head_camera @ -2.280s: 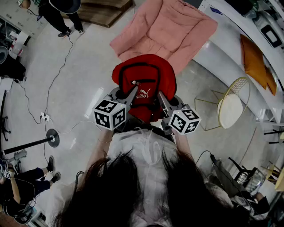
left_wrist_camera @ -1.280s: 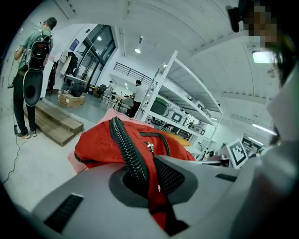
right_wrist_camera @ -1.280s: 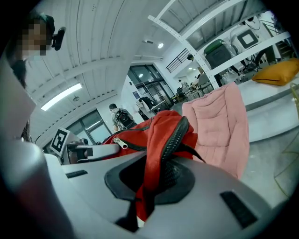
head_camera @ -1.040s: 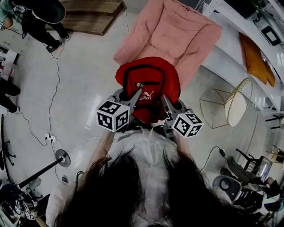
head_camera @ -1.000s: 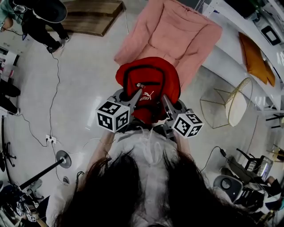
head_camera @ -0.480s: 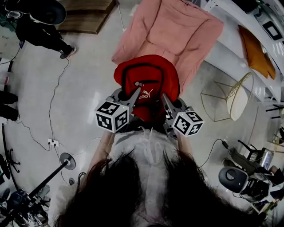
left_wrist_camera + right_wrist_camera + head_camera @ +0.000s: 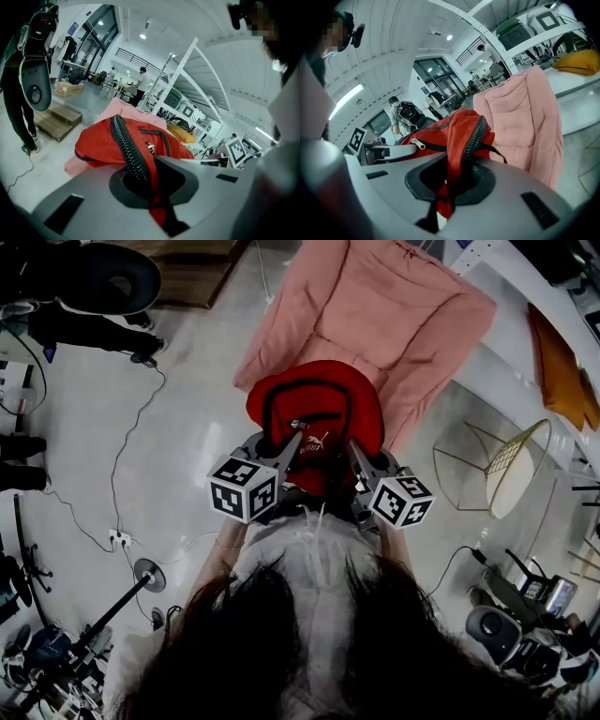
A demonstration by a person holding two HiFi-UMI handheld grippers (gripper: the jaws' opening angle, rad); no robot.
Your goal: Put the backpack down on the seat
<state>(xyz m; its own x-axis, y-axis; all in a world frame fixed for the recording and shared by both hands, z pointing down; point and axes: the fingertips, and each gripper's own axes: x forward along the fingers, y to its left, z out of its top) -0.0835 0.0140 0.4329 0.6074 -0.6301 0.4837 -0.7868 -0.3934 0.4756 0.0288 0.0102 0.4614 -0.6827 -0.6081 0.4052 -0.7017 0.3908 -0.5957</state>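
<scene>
Red backpack (image 7: 314, 399) held up at the near edge of the pink seat (image 7: 375, 306).

The left gripper (image 7: 296, 430) has its jaws closed tight on a fold of the backpack's red fabric beside the black zip (image 7: 126, 145). The backpack hangs between the two tools, above the pale floor (image 7: 187, 409), with its far end overlapping the seat's front edge in the head view; whether it touches the seat cannot be told. The right gripper (image 7: 352, 444) is likewise clamped on red fabric by the zip.
</scene>
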